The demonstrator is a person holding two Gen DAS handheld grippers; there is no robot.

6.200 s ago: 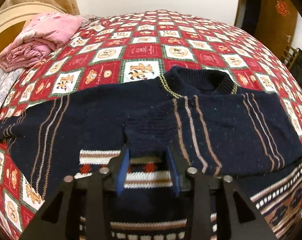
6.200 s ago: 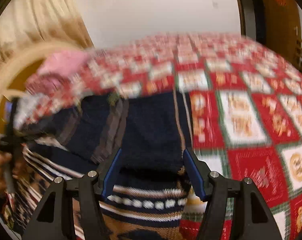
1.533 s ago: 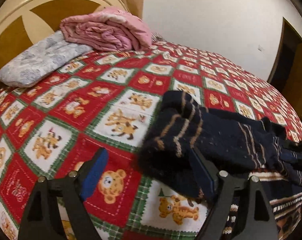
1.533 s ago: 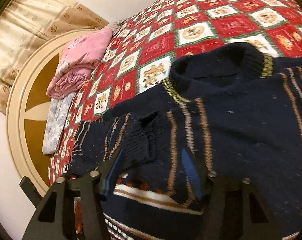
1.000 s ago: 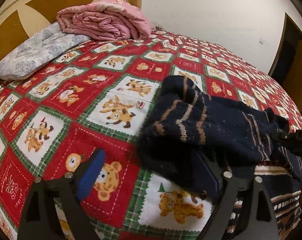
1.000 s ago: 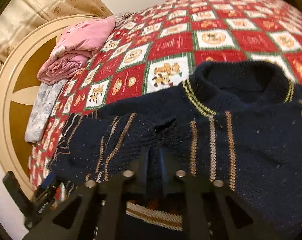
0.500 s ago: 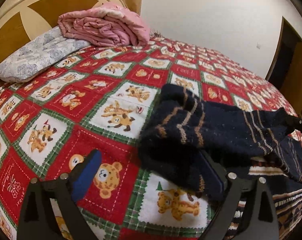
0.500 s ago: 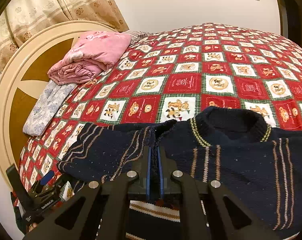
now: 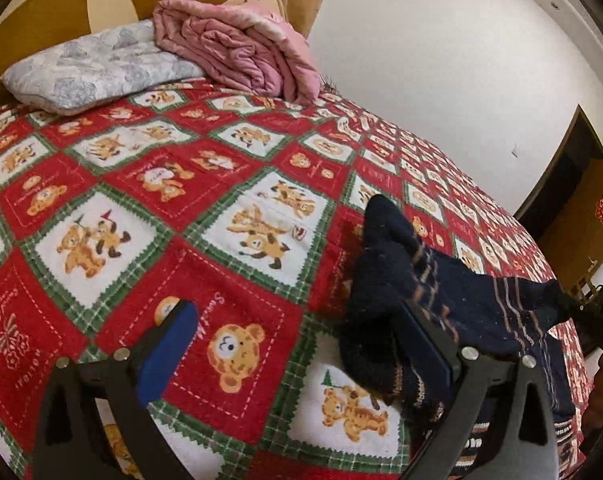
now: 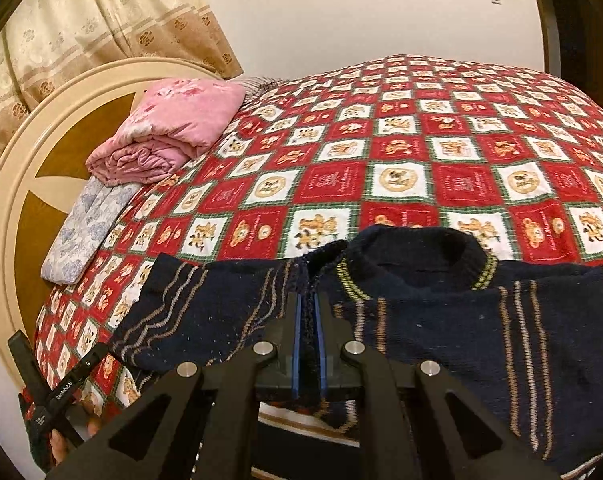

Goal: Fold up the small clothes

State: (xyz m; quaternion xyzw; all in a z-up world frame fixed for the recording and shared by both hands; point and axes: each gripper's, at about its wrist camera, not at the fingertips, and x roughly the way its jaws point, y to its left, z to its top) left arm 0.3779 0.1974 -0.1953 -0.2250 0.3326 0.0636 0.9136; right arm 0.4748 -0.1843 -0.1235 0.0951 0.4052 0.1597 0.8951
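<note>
A navy knitted sweater [image 10: 481, 332] with tan stripes lies on the red teddy-bear bedspread [image 10: 401, 168], collar away from me. My right gripper [image 10: 308, 312] is shut on a pinched fold of the sweater near the left shoulder, holding the left sleeve [image 10: 205, 312] lifted. In the left wrist view, my left gripper [image 9: 297, 344] is open, its right finger [image 9: 425, 344] under the sleeve's bunched end [image 9: 385, 280], its left finger [image 9: 169, 344] over bare bedspread [image 9: 149, 216]. The right gripper body [image 9: 599, 320] shows at the far right.
A folded pink quilt [image 9: 237, 48] and a grey patterned pillow [image 9: 93, 68] lie by the round wooden headboard [image 10: 25, 184]. A curtain [image 10: 93, 20] hangs behind. A white wall and a dark doorway [image 9: 573, 208] lie beyond the bed.
My right gripper closed on the sweater fold and has lifted it. My left gripper stayed open beside the sleeve end, shifting a little left and closer to the bed.
</note>
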